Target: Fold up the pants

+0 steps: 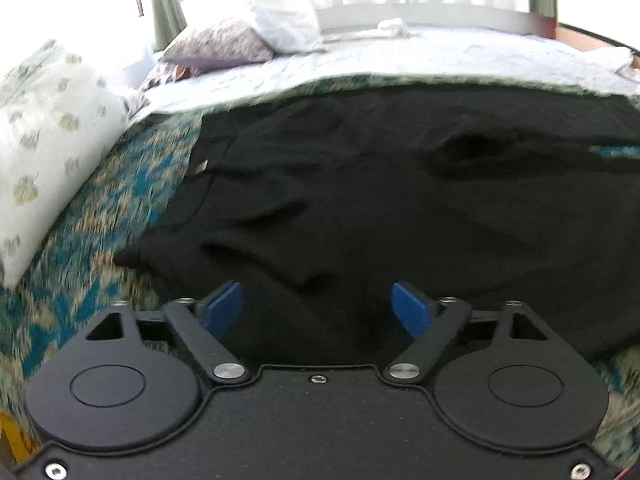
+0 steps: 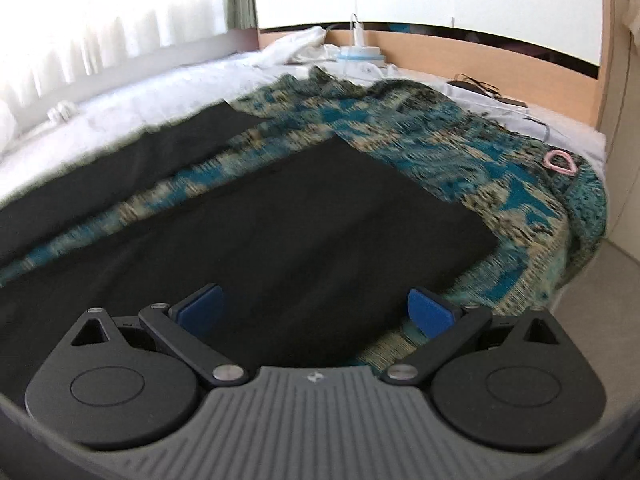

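Note:
Black pants point(image 1: 360, 200) lie spread flat on a teal patterned blanket point(image 1: 100, 220) on a bed. The left wrist view shows the waist end with wrinkles. My left gripper point(image 1: 318, 308) is open and empty, just above the near edge of the waist part. The right wrist view shows the two legs point(image 2: 280, 240) apart, a strip of blanket point(image 2: 168, 184) between them. My right gripper point(image 2: 316, 312) is open and empty above the near leg, close to its near edge.
White pillows point(image 1: 48, 152) lie at the left, a patterned cushion point(image 1: 220, 44) and a white bag point(image 1: 284, 20) behind. A white sheet point(image 1: 440, 56) covers the far bed. A pink ring point(image 2: 560, 162) lies on the blanket's right corner. The bed edge point(image 2: 576, 256) drops to the floor at right.

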`<move>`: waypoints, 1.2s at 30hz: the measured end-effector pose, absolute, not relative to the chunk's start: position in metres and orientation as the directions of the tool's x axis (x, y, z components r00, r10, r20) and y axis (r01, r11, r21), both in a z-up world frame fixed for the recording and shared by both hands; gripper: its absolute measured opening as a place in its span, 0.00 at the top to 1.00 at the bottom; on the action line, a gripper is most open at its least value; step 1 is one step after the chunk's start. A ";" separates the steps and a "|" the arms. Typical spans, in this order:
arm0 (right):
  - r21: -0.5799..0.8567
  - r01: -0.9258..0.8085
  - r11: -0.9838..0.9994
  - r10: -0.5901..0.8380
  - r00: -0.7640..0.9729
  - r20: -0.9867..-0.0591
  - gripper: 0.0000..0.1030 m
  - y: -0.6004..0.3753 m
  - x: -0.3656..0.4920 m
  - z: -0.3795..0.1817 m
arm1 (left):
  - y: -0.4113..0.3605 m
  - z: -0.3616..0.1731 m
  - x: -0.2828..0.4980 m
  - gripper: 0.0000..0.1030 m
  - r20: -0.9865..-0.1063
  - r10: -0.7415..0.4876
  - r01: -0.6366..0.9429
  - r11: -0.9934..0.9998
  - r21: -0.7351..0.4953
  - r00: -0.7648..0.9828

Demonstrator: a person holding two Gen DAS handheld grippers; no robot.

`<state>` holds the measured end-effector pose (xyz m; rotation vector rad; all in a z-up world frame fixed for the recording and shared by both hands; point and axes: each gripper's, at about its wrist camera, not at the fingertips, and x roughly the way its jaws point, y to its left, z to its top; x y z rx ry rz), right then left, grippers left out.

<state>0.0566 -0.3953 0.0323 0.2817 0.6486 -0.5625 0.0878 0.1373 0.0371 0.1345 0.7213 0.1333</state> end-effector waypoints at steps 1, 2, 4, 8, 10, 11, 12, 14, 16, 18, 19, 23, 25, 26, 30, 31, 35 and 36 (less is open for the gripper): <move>0.087 0.568 0.818 -0.394 0.665 -0.635 0.00 -0.393 0.060 0.038 | 0.137 0.043 0.093 0.03 -0.640 0.159 -0.068 0.984 0.165 0.751; 0.097 0.563 0.821 -0.387 0.673 -0.631 0.00 -0.391 0.066 0.045 | 0.136 0.050 0.099 0.02 -0.634 0.153 -0.063 0.985 0.161 0.758; 0.110 0.551 0.827 -0.375 0.687 -0.623 0.00 -0.388 0.077 0.057 | 0.133 0.062 0.114 0.02 -0.633 0.142 -0.056 0.986 0.154 0.761; 0.123 0.511 0.851 -0.349 0.723 -0.596 0.00 -0.369 0.101 0.081 | 0.127 0.080 0.151 0.01 -0.647 0.115 -0.060 0.993 0.106 0.754; 0.112 0.493 0.863 -0.340 0.730 -0.593 0.00 -0.361 0.118 0.090 | 0.125 0.087 0.171 0.01 -0.652 0.097 -0.071 0.995 0.066 0.752; 0.104 0.488 0.867 -0.337 0.726 -0.599 0.00 -0.356 0.126 0.094 | 0.125 0.090 0.181 0.01 -0.658 0.093 -0.081 0.996 0.050 0.748; 0.095 0.481 0.872 -0.332 0.722 -0.608 0.00 -0.352 0.135 0.097 | 0.125 0.092 0.192 0.00 -0.665 0.093 -0.093 0.995 0.036 0.741; 0.088 0.468 0.879 -0.321 0.719 -0.617 0.00 -0.346 0.152 0.102 | 0.126 0.097 0.214 0.00 -0.674 0.106 -0.123 0.992 0.023 0.731; 0.083 0.472 0.878 -0.326 0.715 -0.618 0.00 -0.341 0.168 0.105 | 0.126 0.101 0.237 0.00 -0.683 0.146 -0.168 0.985 0.035 0.716; 0.072 0.478 0.875 -0.335 0.706 -0.624 0.00 -0.337 0.185 0.107 | 0.127 0.105 0.260 0.00 -0.691 0.180 -0.204 0.978 0.048 0.700; 0.064 0.487 0.871 -0.342 0.695 -0.632 0.00 -0.336 0.195 0.108 | 0.129 0.107 0.272 0.00 -0.697 0.186 -0.217 0.975 0.044 0.692; 0.089 0.509 0.856 -0.331 0.672 -0.663 0.00 -0.341 0.233 0.108 | 0.142 0.109 0.321 0.00 -0.743 0.171 -0.296 0.954 -0.038 0.647; 0.146 0.515 0.845 -0.289 0.668 -0.686 0.00 -0.348 0.254 0.106 | 0.151 0.105 0.346 0.00 -0.770 0.157 -0.351 0.932 -0.092 0.619; 0.165 0.521 0.838 -0.277 0.665 -0.694 0.00 -0.350 0.264 0.105 | 0.157 0.102 0.359 0.00 -0.782 0.161 -0.390 0.914 -0.113 0.602; 0.191 0.558 0.808 -0.290 0.659 -0.694 0.00 -0.353 0.306 0.100 | 0.172 0.082 0.401 0.00 -0.819 0.217 -0.535 0.836 -0.126 0.532; 0.190 0.564 0.804 -0.300 0.659 -0.689 0.00 -0.352 0.316 0.099 | 0.175 0.077 0.410 0.00 -0.823 0.220 -0.555 0.821 -0.134 0.524; 0.201 0.587 0.784 -0.316 0.656 -0.686 0.00 -0.353 0.356 0.089 | 0.189 0.060 0.439 0.00 -0.826 0.213 -0.635 0.744 -0.210 0.523; 0.202 0.594 0.778 -0.319 0.652 -0.688 0.00 -0.354 0.365 0.086 | 0.190 0.057 0.444 0.00 -0.823 0.208 -0.647 0.727 -0.232 0.528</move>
